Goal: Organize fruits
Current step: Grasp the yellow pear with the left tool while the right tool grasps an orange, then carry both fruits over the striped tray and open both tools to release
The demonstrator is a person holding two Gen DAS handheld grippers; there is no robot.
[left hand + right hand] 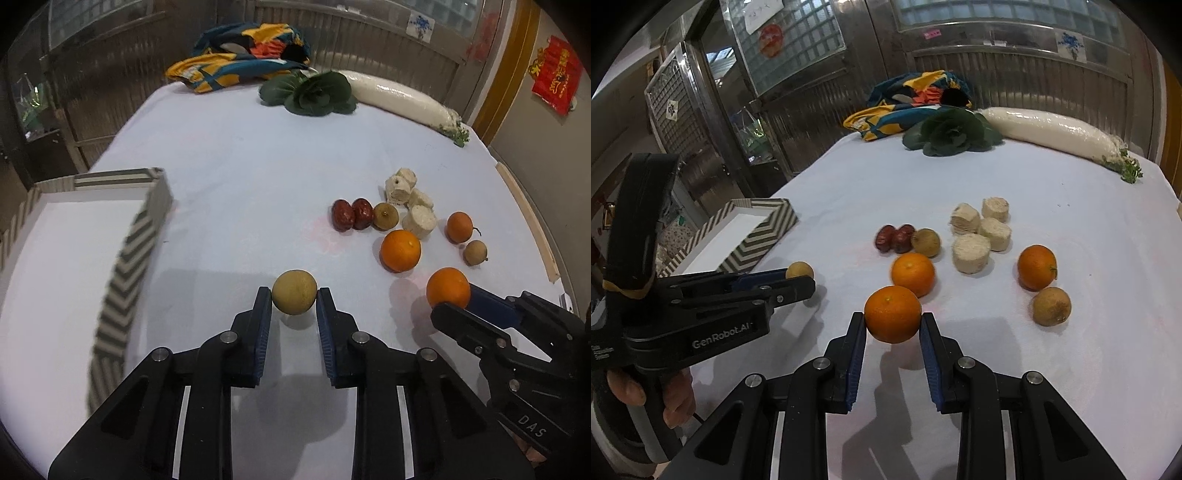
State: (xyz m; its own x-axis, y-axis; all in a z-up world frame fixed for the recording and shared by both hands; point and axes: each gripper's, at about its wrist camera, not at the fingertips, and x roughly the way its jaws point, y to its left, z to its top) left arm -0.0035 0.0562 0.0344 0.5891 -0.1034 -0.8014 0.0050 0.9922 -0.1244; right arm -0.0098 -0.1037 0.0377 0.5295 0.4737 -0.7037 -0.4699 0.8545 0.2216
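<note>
White radish, leafy greens, colourful cloth at the table's far edge.

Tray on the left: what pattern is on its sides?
Grey-and-white chevron stripes on the tray, with a plain white inside; clearest in the right wrist view.

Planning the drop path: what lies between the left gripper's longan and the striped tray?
Only bare white tablecloth separates the longan from the striped tray, shown in the left wrist view.

The table wears a white cloth. Ahead of the tongs lie oranges, dates, longans and pale rounds. The tray sits left; cloth, greens and daikon far ahead.
</note>
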